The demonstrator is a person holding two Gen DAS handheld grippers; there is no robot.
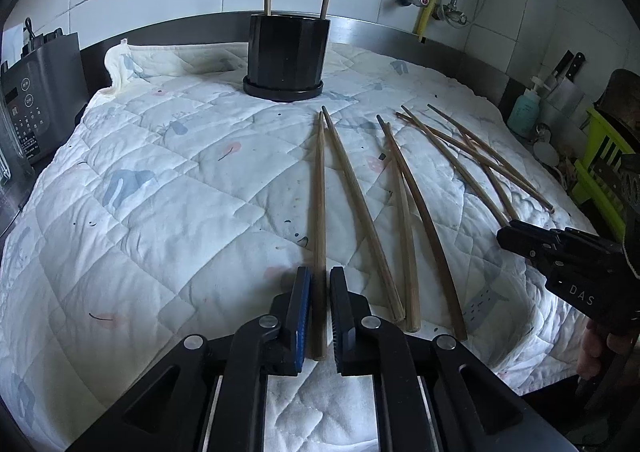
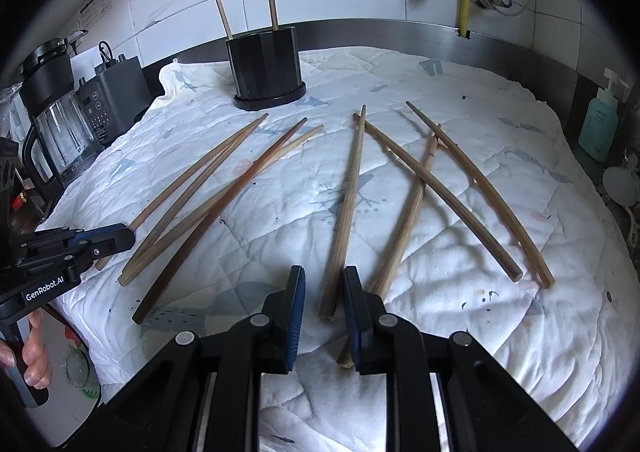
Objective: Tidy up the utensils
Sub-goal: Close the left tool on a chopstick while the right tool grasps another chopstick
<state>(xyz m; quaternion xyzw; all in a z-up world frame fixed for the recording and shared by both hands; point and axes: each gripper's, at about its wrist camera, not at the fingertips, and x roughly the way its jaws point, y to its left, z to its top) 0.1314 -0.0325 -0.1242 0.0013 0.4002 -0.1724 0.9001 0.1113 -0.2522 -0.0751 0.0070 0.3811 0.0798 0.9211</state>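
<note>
Several long wooden chopsticks lie on a white quilted cloth [image 1: 160,191]. A black utensil holder [image 1: 285,55] stands at the back with two chopsticks upright in it; it also shows in the right wrist view [image 2: 266,67]. My left gripper [image 1: 319,280] is open, its jaws on either side of the thick end of the leftmost chopstick [image 1: 319,203], not closed on it. My right gripper [image 2: 323,284] is open, and the end of a chopstick [image 2: 347,207] lies between its jaws. Each gripper shows in the other's view: the right one [image 1: 516,236] and the left one [image 2: 120,238].
A blender and a black appliance [image 2: 60,119] stand at the left edge of the counter. A green soap bottle [image 2: 598,123] stands at the right. Knives [image 1: 568,65] and a green rack [image 1: 600,171] are at the far right. A tiled wall with pipes is behind.
</note>
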